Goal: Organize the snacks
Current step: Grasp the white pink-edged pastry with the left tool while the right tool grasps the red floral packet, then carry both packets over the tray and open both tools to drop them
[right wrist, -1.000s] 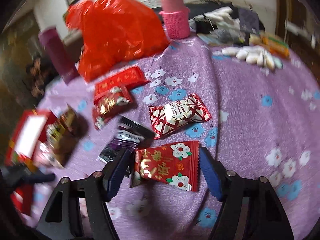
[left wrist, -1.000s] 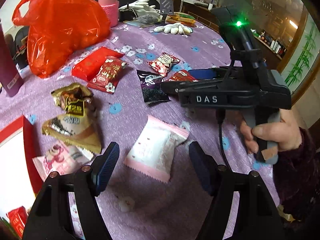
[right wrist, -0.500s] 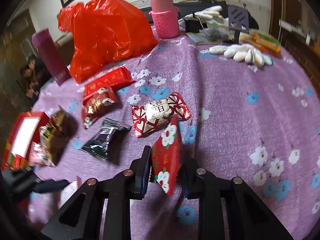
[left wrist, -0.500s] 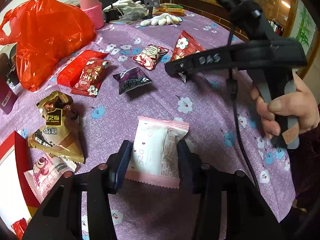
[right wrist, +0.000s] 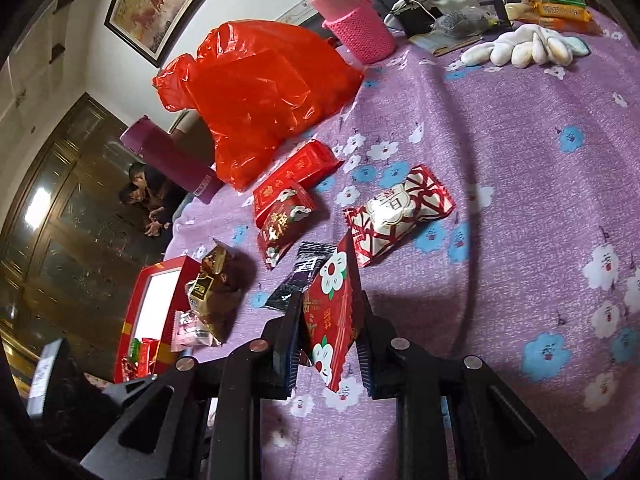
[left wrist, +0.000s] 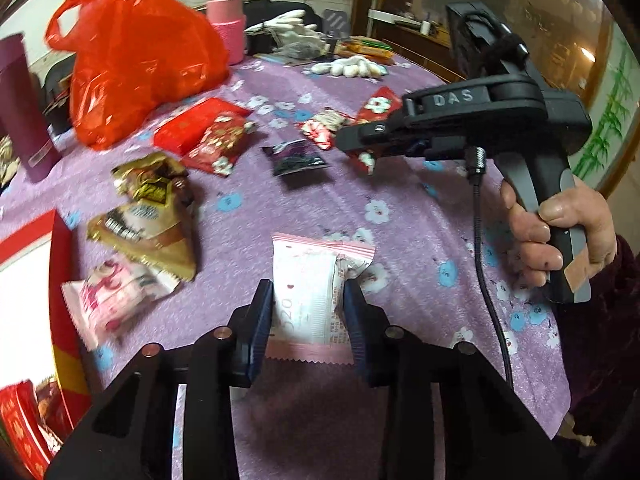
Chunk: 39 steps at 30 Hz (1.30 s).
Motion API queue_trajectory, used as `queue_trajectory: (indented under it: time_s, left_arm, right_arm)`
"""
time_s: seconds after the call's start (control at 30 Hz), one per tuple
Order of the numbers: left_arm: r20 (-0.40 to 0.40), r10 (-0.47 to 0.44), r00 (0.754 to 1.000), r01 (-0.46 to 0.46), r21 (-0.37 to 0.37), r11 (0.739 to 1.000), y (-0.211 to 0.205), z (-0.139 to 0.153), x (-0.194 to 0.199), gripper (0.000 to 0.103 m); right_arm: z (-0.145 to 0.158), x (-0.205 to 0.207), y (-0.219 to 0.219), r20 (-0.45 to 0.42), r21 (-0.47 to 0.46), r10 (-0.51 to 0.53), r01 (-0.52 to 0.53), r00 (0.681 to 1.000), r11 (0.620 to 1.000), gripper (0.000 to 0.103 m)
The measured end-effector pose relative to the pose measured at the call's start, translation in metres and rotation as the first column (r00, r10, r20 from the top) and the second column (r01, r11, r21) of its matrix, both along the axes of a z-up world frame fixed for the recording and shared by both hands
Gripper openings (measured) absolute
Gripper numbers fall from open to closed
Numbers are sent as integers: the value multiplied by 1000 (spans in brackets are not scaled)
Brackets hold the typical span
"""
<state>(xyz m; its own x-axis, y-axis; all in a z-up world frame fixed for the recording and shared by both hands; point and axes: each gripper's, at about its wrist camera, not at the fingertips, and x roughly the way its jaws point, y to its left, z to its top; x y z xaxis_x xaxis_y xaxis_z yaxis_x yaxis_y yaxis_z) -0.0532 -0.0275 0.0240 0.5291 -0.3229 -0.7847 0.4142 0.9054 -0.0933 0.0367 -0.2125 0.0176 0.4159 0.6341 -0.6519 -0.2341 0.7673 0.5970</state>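
Observation:
A pink and white snack packet lies on the purple flowered tablecloth. My left gripper is closing on it, and both pads press its sides. My right gripper is shut on a red flowered packet, held on edge above the cloth. In the left wrist view that gripper and its red packet hang at the right, with a person's hand on the handle. An open red box with several red packets inside sits at the table's left edge.
Loose snacks lie on the cloth: gold packets, a pink bear packet, a black packet, a heart-patterned packet and red packets. Behind stand an orange-red plastic bag, a pink bottle, a purple flask and white gloves.
Both grippers went from open to shut. The left closed around the pink and white packet. The right closed on the red flowered packet, turned it on edge and lifted it.

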Motion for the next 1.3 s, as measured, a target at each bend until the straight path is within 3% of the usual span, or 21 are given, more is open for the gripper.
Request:
queue_trajectory:
  time_s: [0.17,0.37,0.63,0.83,1.0,1.1,1.3]
  left_arm:
    - [23,62,998,-60,-44,997,22,15,-11,32]
    - [109,152,982,-149,-32,988,57,37,-51,33]
    - [125,286,950,-280,-60,958,116,44,-96,33]
    - [170,330,929,-322,-76,944,137,54,-109,33]
    - [187,355,916,-345,-85,935,147,56,-117,33]
    - [186,384,904,-372,-98,923,157,55,-120,33]
    - [197,430,881,-418,-97,903,176,58,-118,33]
  right_arm:
    - [0,-1,-1,0,1,-13,13,1000,1000,25]
    - [5,-6,7,37,-30,-1,2,999,1000,25]
    - [30,-27,44,164,-100,53,-37,985,994,24]
    - [54,-60,123,245,-50,229,-224,942,973,24]
    - [74,-89,195,333,-55,373,-377,866,924,24]
    - [77,-99,219,358,-48,397,-408,845,912,24]
    - [65,-109,240,338,-77,437,-439,833,895,24]
